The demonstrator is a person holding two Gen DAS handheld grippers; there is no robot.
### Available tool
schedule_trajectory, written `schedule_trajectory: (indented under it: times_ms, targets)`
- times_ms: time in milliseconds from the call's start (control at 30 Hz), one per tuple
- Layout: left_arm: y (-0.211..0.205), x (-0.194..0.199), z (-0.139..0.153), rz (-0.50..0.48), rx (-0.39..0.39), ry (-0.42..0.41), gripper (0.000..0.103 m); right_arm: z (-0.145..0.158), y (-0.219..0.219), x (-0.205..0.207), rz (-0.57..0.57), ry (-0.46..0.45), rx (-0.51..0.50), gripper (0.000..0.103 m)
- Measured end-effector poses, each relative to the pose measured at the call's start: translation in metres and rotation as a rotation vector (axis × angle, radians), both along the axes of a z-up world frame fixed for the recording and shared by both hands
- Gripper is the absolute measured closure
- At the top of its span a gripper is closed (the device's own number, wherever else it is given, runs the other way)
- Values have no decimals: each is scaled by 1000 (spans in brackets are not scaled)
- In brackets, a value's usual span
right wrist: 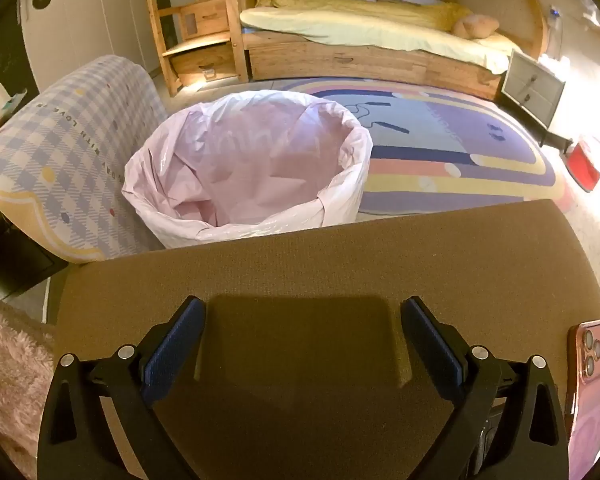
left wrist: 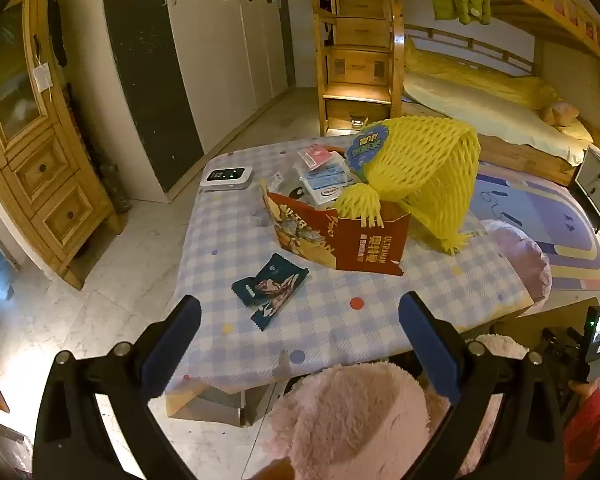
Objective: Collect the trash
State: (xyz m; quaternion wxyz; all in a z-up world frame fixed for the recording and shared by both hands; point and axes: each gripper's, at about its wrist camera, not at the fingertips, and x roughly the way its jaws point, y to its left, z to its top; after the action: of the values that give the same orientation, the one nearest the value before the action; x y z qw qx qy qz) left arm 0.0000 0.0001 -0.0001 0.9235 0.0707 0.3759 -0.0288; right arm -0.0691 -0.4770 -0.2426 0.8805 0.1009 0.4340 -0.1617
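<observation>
Both grippers' fingers point(left wrist: 186, 320) wide, table edge point(left wrist: 500, 312) near

Home bedroom, likely a child's: wooden bunk bed point(left wrist: 480, 92) with stair drawers point(left wrist: 358, 68), white wardrobe point(left wrist: 228, 40), colourful cartoon rug point(right wrist: 460, 140), checked-cloth low table point(left wrist: 300, 320), lined trash bin point(right wrist: 248, 168).

A dark teal wrapper point(left wrist: 271, 289) lay flat just beyond the open jaws; farther off stood a red carton point(left wrist: 340, 236) stuffed with yellow foam netting point(left wrist: 424, 172).
</observation>
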Motion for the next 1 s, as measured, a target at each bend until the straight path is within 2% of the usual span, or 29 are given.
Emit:
schedule_trajectory:
  times_ms: [100, 167, 233, 267, 400, 533, 667, 767, 1000]
  targets:
    - [2, 0, 0, -4, -12, 0, 7, 10, 2, 1, -31, 46, 40, 5]
    - [10, 0, -1, 8, -33, 5, 7, 30, 14, 0, -29, 39, 61, 5]
    - [8, -4, -1, 13, -19, -8, 7, 62, 37, 3, 3, 32, 33, 5]
    - [11, -2, 0, 14, -31, 5, 7, 88, 54, 9, 45, 9, 17, 5]
    - [21, -4, 2, 29, -43, -3, 7, 182, 122, 19, 236, -134, -7, 5]
    - [30, -5, 7, 47, -48, -9, 7, 246, 179, 27, 341, -221, 12, 5]
    - [38, -12, 16, 70, -40, -27, 7, 284, 216, 26, 389, -236, 44, 5]
    - [43, -16, 23, 84, -34, -35, 7, 301, 234, 26, 412, -238, 40, 5]
    - [51, -20, 33, 105, -37, -46, 7, 316, 260, 14, 437, -248, -33, 5]
